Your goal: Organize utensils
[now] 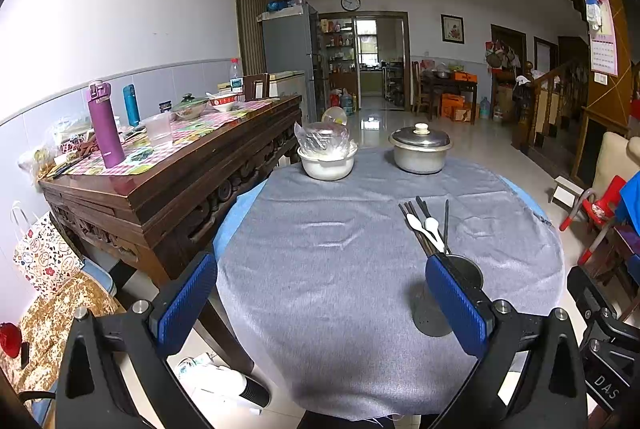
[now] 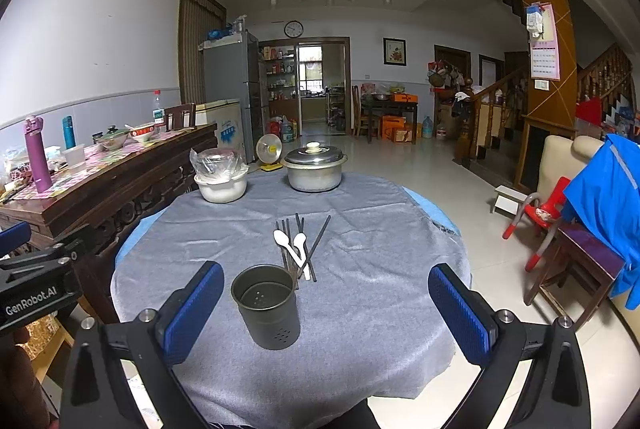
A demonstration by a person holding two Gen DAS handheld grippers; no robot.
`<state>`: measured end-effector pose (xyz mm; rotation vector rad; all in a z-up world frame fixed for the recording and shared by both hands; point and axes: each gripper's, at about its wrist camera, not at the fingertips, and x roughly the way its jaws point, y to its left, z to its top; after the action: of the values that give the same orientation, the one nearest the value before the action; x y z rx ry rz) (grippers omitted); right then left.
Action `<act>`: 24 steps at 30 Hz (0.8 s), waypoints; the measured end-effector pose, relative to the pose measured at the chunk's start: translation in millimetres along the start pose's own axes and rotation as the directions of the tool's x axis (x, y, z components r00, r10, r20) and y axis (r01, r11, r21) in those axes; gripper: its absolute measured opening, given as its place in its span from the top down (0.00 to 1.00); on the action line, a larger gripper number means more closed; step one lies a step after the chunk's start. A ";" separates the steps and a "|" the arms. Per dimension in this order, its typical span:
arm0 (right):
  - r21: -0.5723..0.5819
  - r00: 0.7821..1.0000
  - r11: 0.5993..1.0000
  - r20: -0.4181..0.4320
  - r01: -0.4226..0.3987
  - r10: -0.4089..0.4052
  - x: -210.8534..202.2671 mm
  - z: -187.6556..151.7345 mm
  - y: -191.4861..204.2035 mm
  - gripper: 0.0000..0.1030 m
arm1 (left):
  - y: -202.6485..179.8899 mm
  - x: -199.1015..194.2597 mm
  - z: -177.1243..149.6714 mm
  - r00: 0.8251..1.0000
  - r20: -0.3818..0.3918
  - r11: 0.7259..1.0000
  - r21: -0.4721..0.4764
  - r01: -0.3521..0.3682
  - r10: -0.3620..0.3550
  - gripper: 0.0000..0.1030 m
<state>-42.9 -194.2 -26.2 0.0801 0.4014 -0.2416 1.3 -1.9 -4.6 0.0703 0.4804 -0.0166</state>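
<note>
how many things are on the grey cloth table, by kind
white spoons: 2
dark chopsticks: a loose bundle, single sticks too overlapped to count
metal utensil holder: 1, upright and empty
lidded metal pot: 1
white bowl with a plastic-wrapped dish in it: 1
total: 5 items plus the chopstick bundle

left tool [image 1: 322,303] and right tool [image 2: 326,309] both wide open, apparently level, empty

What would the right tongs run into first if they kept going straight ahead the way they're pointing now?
Probably the metal utensil holder, standing just left of centre ahead of the open right tongs. It may be passed on the right; then the chopsticks and white spoons come next.
</note>
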 end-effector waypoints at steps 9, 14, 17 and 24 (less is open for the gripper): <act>0.001 1.000 1.000 0.000 -0.002 0.002 0.6 0.0 -0.6 0.00 | 0.1 -0.3 0.6 1.000 -0.002 1.000 0.000 0.000 0.000 0.00; -0.003 1.000 1.000 0.002 0.000 0.000 0.9 -1.5 3.4 0.00 | 2.6 0.3 0.6 1.000 -0.002 1.000 0.000 0.000 0.000 0.00; 0.003 1.000 1.000 -0.001 -0.005 0.005 -7.4 3.4 2.3 0.00 | 2.6 0.2 0.3 1.000 -0.008 1.000 0.000 0.001 -0.001 0.00; -0.002 1.000 1.000 -0.006 -0.003 0.003 -0.7 0.4 1.9 0.00 | 1.9 0.4 -1.8 1.000 -0.011 1.000 0.005 0.006 -0.006 0.00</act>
<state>-42.9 -192.2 -25.5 0.0797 0.4076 -0.2383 0.8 0.1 -6.3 0.0738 0.4911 -0.0229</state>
